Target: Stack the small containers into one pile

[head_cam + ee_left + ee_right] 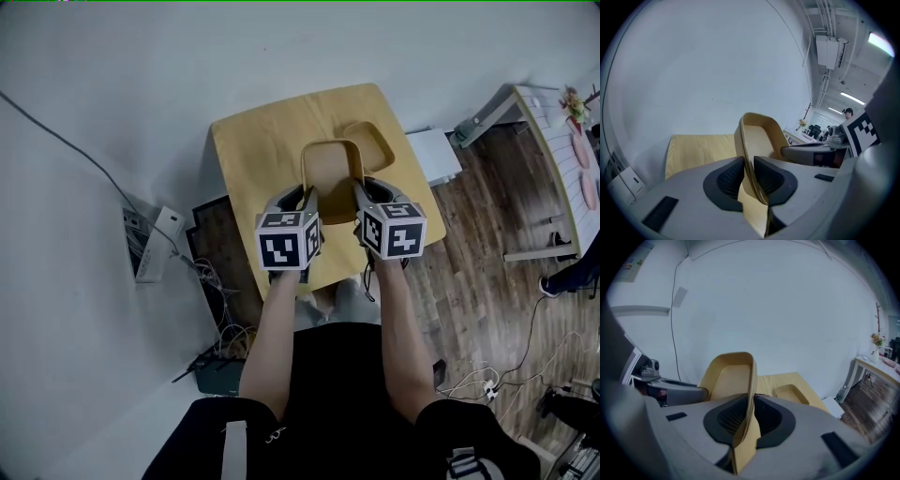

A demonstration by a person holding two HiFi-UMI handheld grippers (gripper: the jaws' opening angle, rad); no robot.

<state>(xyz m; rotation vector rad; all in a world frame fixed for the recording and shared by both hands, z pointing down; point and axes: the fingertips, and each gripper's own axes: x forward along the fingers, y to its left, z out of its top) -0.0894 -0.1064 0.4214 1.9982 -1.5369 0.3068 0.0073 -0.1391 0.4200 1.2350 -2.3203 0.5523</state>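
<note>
A shallow wooden container [331, 172] is lifted off the wooden table [253, 150] and held between both grippers. My left gripper [308, 199] has the container's left wall [759, 136] between its pads and is shut on it. On the other side, the right gripper [360, 193] is shut on the right wall [729, 373]. The container tilts up, with its far end raised. A second, smaller wooden container [367, 142] lies flat on the table beyond it, to the right, and shows past the right jaws as well [790, 392].
The small table stands against a pale wall. A power strip with tangled cables [150, 244] lies on the floor to the left. A white box [433, 155] sits at the table's right, and a white desk [553, 141] stands further right on the wood floor.
</note>
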